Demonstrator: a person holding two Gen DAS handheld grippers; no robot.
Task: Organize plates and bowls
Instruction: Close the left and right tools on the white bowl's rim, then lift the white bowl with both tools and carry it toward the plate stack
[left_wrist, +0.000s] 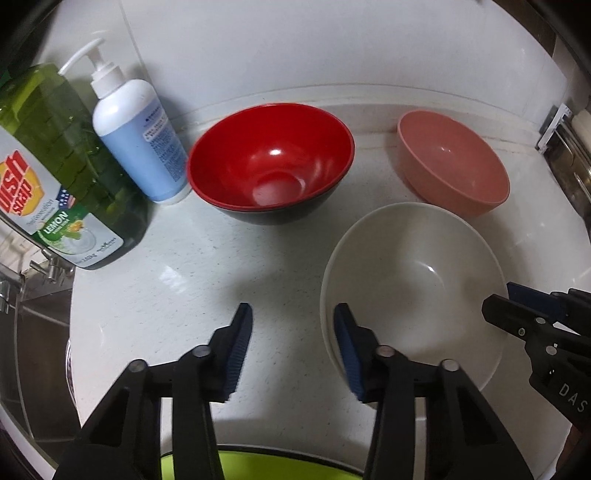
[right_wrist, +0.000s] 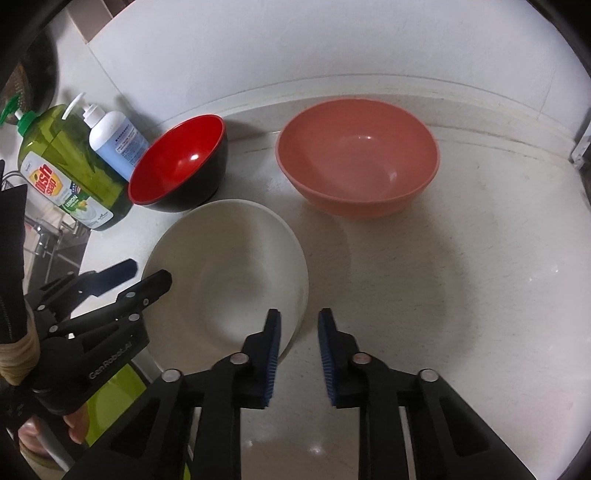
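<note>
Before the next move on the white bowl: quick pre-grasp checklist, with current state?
1. Left claw open: ok, wide gap between its pads.
2. Right claw open: ok, nothing held.
3. White bowl rim between claw fingers: ok, each claw straddles the rim on its own side, not closed on it.
4. White bowl empty: ok, bare inside.
5. Clearance from the red bowl and pink bowl: pink bowl stands apart, ok; gap to the red bowl cannot tell, their outlines overlap in the right wrist view.
6. Soap bottles out of the way: ok, behind the red bowl by the wall.
</note>
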